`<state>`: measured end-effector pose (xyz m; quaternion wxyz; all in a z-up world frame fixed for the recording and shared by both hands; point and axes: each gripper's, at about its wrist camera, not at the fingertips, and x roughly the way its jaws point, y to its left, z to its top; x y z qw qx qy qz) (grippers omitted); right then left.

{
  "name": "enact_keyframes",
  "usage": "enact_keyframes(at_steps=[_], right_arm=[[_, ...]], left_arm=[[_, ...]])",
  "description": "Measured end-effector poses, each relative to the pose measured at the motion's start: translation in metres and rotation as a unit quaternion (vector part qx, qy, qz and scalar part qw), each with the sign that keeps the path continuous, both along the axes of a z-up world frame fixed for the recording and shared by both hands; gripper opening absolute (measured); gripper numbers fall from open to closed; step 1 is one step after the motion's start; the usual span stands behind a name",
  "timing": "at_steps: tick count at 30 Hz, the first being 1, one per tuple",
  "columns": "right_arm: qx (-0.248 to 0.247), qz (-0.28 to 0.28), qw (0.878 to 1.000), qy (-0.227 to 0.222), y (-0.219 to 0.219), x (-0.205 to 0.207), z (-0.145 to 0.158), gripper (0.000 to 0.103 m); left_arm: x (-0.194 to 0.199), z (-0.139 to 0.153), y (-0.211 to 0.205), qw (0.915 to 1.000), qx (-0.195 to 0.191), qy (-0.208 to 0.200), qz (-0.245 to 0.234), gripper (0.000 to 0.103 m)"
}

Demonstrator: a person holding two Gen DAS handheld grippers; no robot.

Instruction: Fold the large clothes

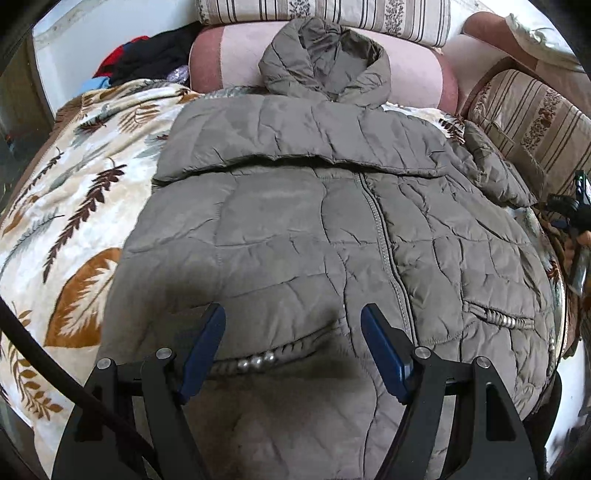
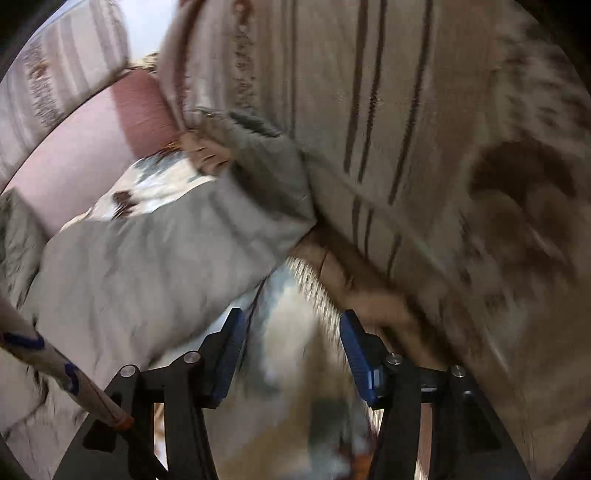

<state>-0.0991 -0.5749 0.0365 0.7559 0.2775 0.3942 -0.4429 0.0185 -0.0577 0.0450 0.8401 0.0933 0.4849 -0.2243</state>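
Note:
A grey-olive quilted hooded jacket (image 1: 314,221) lies front up on a leaf-patterned blanket (image 1: 74,206), hood toward the far cushions. One sleeve is folded across its chest; the other sleeve (image 1: 495,170) lies out at the right. My left gripper (image 1: 293,314) is open and empty, hovering over the jacket's lower front near a pocket with metal studs (image 1: 258,360). My right gripper (image 2: 290,325) is open and empty over the blanket, just beside the right sleeve (image 2: 177,240), whose cuff rests against a striped cushion (image 2: 406,129). The right wrist view is motion-blurred.
A pink bolster (image 1: 236,55) and striped cushions (image 1: 332,14) line the far side. Another striped cushion (image 1: 532,118) stands at the right. A pile of dark and red clothes (image 1: 147,59) lies at the far left. A black cable (image 1: 55,365) crosses the lower left.

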Motion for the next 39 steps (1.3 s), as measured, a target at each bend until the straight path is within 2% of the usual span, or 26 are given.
enact_keyframes(at_steps=[5, 13, 16, 17, 18, 20, 25, 30, 34, 39], right_arm=[[0.008, -0.02, 1.0, -0.002, -0.045, 0.019, -0.016, 0.058], [-0.009, -0.065, 0.998, -0.018, -0.075, 0.04, -0.028, 0.057], [-0.003, -0.07, 0.997, -0.025, -0.083, 0.043, -0.028, 0.037], [0.002, -0.064, 0.997, -0.031, -0.085, 0.044, -0.026, 0.023], [0.008, -0.053, 0.998, -0.037, -0.083, 0.044, -0.021, 0.017], [0.001, -0.04, 0.998, -0.041, -0.077, 0.043, -0.009, 0.014], [-0.006, -0.009, 0.996, -0.09, -0.049, 0.033, 0.046, 0.013], [-0.012, 0.049, 0.99, -0.128, -0.002, 0.038, 0.107, 0.013], [-0.004, 0.093, 0.984, -0.155, 0.044, 0.056, 0.145, 0.012], [0.019, 0.161, 0.97, -0.181, 0.115, 0.108, 0.178, 0.012]], left_arm=[[0.014, -0.014, -0.012, 0.9997, 0.007, 0.021, 0.003, 0.075], [0.022, -0.028, -0.033, 0.999, 0.038, 0.025, -0.005, 0.075], [0.021, -0.028, -0.034, 0.9989, 0.04, 0.022, -0.008, 0.075], [0.021, -0.028, -0.032, 0.999, 0.037, 0.023, -0.008, 0.075], [0.022, -0.027, -0.031, 0.9991, 0.035, 0.024, -0.008, 0.075], [0.022, -0.027, -0.028, 0.9992, 0.03, 0.025, -0.007, 0.075], [0.014, -0.019, -0.016, 0.9997, 0.01, 0.022, -0.005, 0.075], [0.004, -0.007, 0.003, 0.9999, -0.01, 0.008, 0.001, 0.075], [-0.005, 0.002, 0.022, 0.9997, -0.013, -0.02, 0.011, 0.075], [-0.014, 0.006, 0.048, 0.9977, -0.011, -0.057, 0.033, 0.075]])
